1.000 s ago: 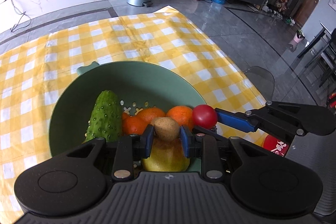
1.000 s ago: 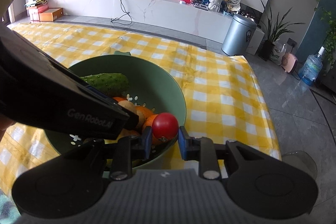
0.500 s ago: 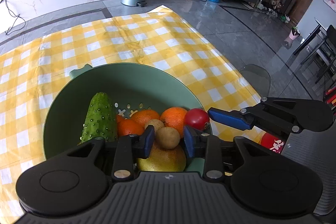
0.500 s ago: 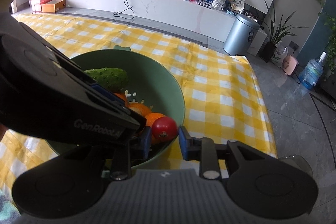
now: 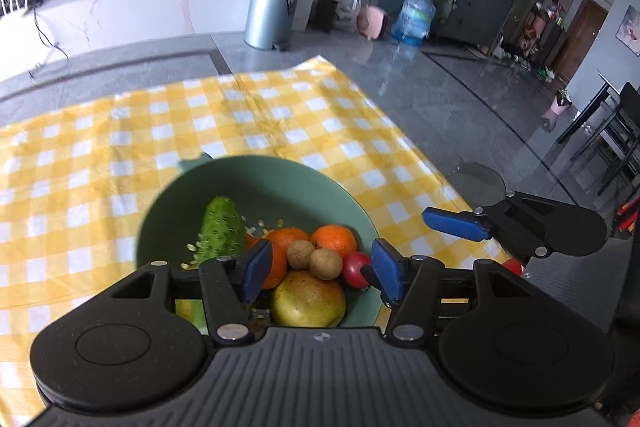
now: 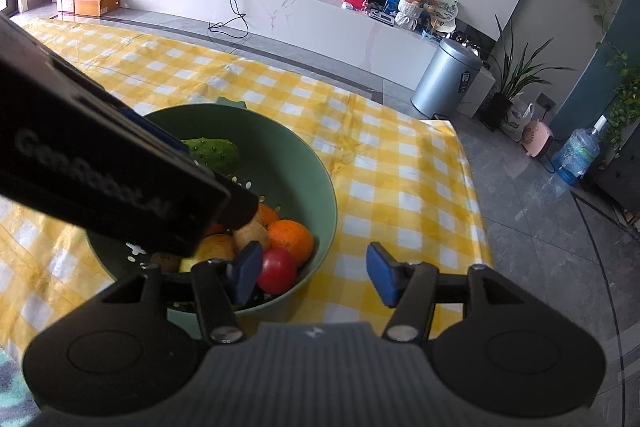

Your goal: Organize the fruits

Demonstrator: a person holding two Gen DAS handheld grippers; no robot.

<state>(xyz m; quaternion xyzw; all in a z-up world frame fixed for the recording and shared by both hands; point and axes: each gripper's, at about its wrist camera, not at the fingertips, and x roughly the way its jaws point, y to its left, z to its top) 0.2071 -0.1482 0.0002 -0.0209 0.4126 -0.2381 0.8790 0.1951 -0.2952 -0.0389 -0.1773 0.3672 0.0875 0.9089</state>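
Note:
A green colander bowl (image 5: 280, 183) (image 6: 320, 187) sits on the yellow checked cloth. It holds a bumpy green cucumber (image 5: 222, 231) (image 6: 212, 153), oranges (image 5: 334, 238) (image 6: 290, 237), two small brown round fruits (image 5: 326, 263), a yellow pear (image 5: 308, 299) and a red tomato (image 5: 354, 269) (image 6: 277, 270). My left gripper (image 5: 320, 269) is open and empty above the bowl's near side. My right gripper (image 6: 310, 275) is open and empty at the bowl's right rim, with the tomato lying by its left finger.
The yellow checked cloth (image 5: 120, 147) (image 6: 400, 163) covers the table; its right edge drops to a grey tiled floor. A red item (image 5: 514, 267) shows behind the right gripper. A steel bin (image 6: 448, 79) stands far back.
Both grippers opened and drew up and back. The left let the brown fruit drop into the bowl; the right let the tomato drop in beside the oranges.

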